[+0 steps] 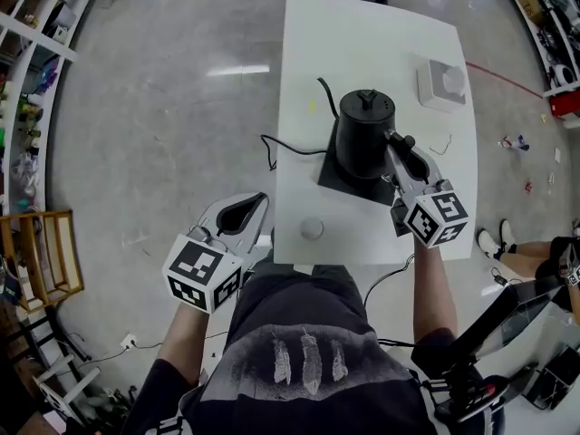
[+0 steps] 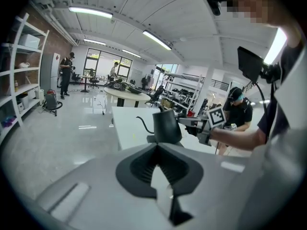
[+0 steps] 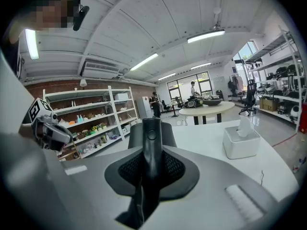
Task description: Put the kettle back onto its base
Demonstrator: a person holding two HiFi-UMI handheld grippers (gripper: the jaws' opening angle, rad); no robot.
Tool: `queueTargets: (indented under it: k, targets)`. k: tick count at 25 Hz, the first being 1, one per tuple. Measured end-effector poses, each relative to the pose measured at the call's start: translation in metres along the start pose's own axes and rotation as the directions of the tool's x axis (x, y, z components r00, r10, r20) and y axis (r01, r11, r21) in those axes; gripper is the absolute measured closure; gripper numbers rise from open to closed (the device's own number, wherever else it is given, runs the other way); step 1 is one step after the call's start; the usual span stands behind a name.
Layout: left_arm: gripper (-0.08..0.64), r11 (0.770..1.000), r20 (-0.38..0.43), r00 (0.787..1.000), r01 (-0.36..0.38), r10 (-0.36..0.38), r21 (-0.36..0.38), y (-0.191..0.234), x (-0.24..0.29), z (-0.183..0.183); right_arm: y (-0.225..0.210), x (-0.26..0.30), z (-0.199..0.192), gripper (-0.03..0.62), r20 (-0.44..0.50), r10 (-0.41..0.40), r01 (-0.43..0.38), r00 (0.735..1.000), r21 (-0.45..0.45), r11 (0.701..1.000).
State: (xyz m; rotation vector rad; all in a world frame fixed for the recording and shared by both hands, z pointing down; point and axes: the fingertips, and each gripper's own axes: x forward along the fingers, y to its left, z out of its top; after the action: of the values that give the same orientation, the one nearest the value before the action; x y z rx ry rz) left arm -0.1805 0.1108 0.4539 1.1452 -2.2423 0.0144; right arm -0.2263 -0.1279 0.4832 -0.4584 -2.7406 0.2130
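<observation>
Two grippers, head view: right arm reaches forward over table [image 1: 372, 43], right gripper [image 1: 405, 157] at the kettle [image 1: 364, 134]; left gripper [image 1: 245, 211] held low off the table's near-left corner, over floor.
Kettle, head view: above black base [image 1: 337, 181] mid-table; seated or not, can't tell.
Left gripper view: jaws a little apart, nothing between; kettle ahead, seen side-on, thin spout pointing left, right gripper at its far side.
Right gripper view: jaws clamped on the handle [image 3: 151, 138], upright between the pads; kettle body just behind; tissue box [image 3: 241, 140] to the right on the table. Grip is clear only here.
</observation>
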Motion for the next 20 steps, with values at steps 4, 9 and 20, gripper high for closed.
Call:
queueTargets:
  k: [4,9,20]
  targets:
    - [0.560,1.000,0.000,1.000,0.003,-0.003,0.014,-0.002,0.002,0.003,0.002,-0.002,-0.002,0.538,0.020,0.010,-0.010,1.000,-0.029,1.000]
    - [0.560,1.000,-0.010,1.000,0.002,-0.001,0.029,-0.002,0.002,-0.001,0.005,-0.011,-0.013,0.536,0.059,0.018,-0.014,0.998,-0.073,0.997]
    - [0.560,0.998,-0.022,0.999,0.032,-0.031,0.046,-0.013,0.013,-0.006,0.010,-0.023,-0.037,0.543,0.130,0.021,-0.005,0.991,-0.120,0.993]
